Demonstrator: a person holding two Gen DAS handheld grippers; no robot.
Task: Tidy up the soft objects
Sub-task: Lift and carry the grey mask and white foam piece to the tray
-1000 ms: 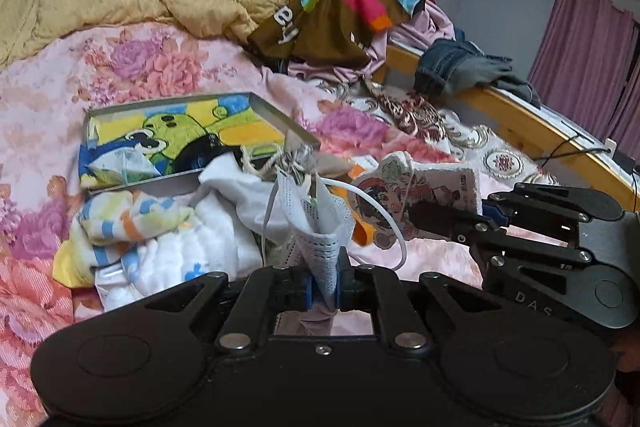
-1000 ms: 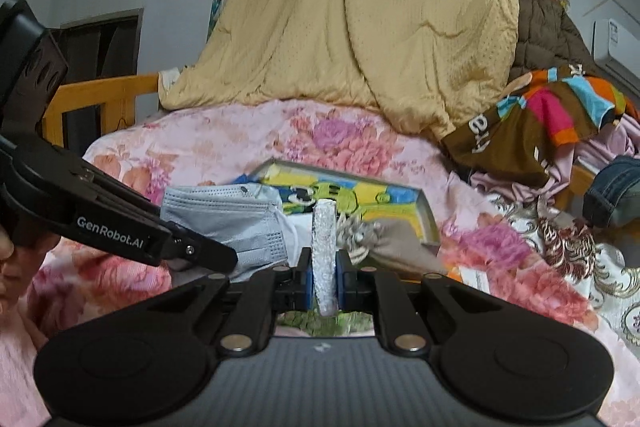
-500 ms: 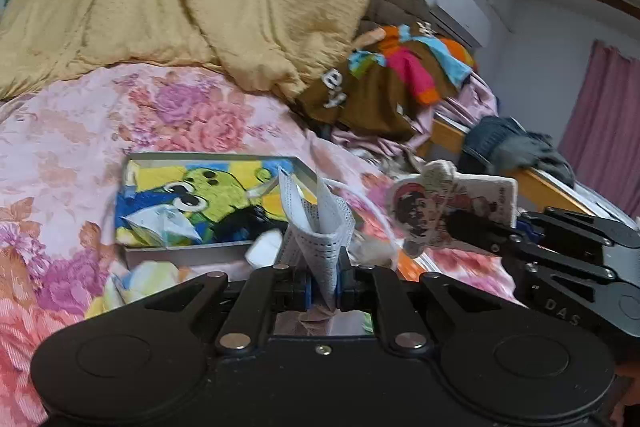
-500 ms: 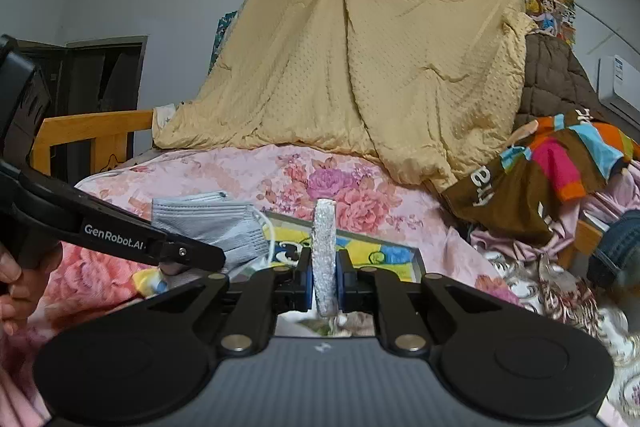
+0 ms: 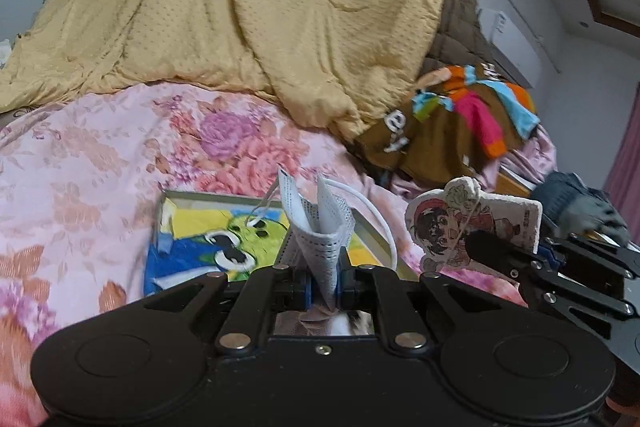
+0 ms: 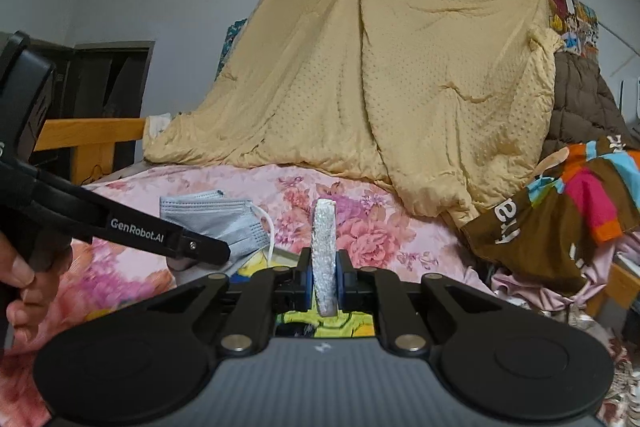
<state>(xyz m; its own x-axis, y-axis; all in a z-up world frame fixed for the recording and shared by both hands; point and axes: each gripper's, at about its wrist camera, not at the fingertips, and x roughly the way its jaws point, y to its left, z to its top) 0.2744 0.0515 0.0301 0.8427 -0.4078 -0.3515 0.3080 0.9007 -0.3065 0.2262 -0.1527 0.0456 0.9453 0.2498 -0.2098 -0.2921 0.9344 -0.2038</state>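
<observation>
bare floral bedspread (image 5: 80, 163) ahead (yellow quilt (image 5: 248, 7) behind)

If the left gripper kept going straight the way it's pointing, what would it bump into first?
Probably the cartoon-printed tray on the flowered bedspread, just ahead of the left gripper and its face mask; depth is uncertain.

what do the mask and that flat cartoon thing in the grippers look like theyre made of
Face mask: looks like thin non-woven fabric, matt blue-grey, pleated with dotted seams and white elastic loops. Cartoon piece: probably soft foam or sponge-like sheet; printed face, rough white porous edge seen end-on. The exact material can't be settled from the look.
</observation>
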